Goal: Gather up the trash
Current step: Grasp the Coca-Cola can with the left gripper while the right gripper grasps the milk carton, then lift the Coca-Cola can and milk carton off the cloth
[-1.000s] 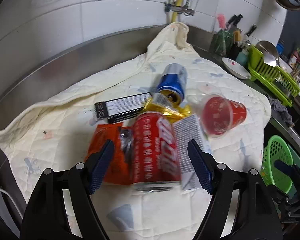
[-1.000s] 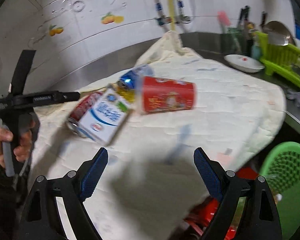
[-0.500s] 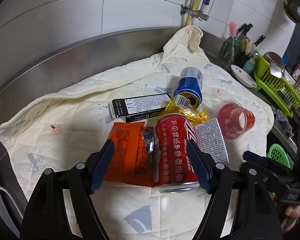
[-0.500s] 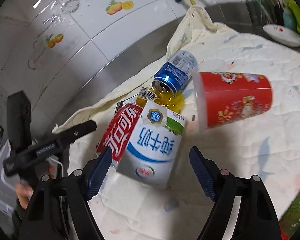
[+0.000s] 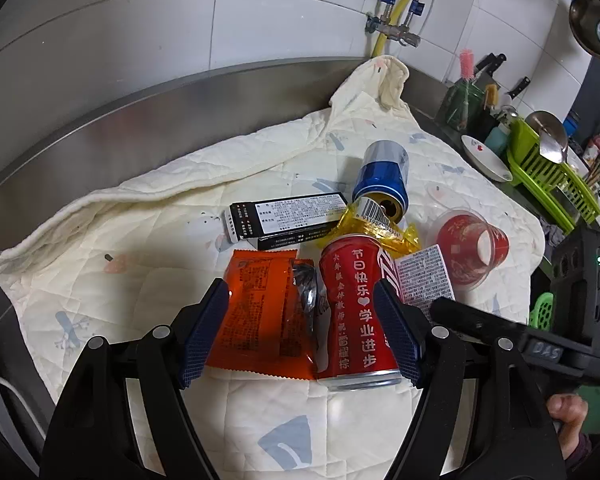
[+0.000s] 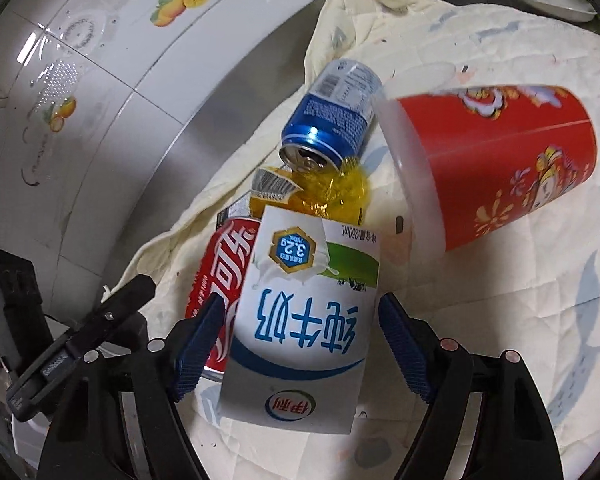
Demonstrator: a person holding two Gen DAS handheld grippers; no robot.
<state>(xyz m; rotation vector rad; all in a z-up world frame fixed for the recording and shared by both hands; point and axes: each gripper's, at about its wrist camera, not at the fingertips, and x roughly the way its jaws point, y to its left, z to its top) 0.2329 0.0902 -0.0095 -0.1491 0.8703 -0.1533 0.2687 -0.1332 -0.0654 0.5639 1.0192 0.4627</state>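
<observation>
A pile of trash lies on a cream quilted cloth (image 5: 140, 248). My left gripper (image 5: 300, 330) is open; its fingers straddle an orange snack wrapper (image 5: 260, 312) and a red cola can (image 5: 354, 312) lying on its side. My right gripper (image 6: 302, 350) is open around a white and blue milk carton (image 6: 300, 336) lying beside the same red can (image 6: 220, 276). A blue can (image 6: 336, 116), a yellow wrapper (image 6: 320, 192), a red paper cup (image 6: 496, 168) and a black and white box (image 5: 284, 216) lie just beyond.
A steel counter rim and tiled wall run behind the cloth. A white dish (image 5: 486, 158) and a green dish rack (image 5: 552, 176) stand at the right. A green basket (image 5: 542, 310) sits below the counter's right edge. Each gripper shows in the other's view.
Both grippers have moved in closer to the pile. The left one now straddles the wrapper and red can; the right one now brackets the milk carton. The trash has not moved.
</observation>
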